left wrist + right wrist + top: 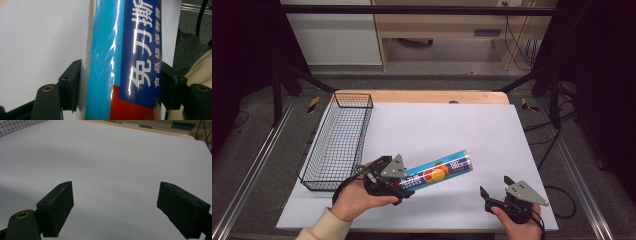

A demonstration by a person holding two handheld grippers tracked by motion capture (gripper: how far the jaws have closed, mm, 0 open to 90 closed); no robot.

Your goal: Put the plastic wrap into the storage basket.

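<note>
The left gripper (404,192) is clamping one end of the cling-film roll (439,171), which is jutting out above the white table (492,135) just right of the wire basket (337,145). Gripped so far off-centre, that glossy tube is risking a droop or slip. The right gripper (495,186) is resting with jaws wide apart, holding nothing.

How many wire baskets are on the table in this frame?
1. The black wire basket stands at the table's left edge, beside the white sheet, apart from the blue tube held in the left gripper. None appears hidden.
</note>
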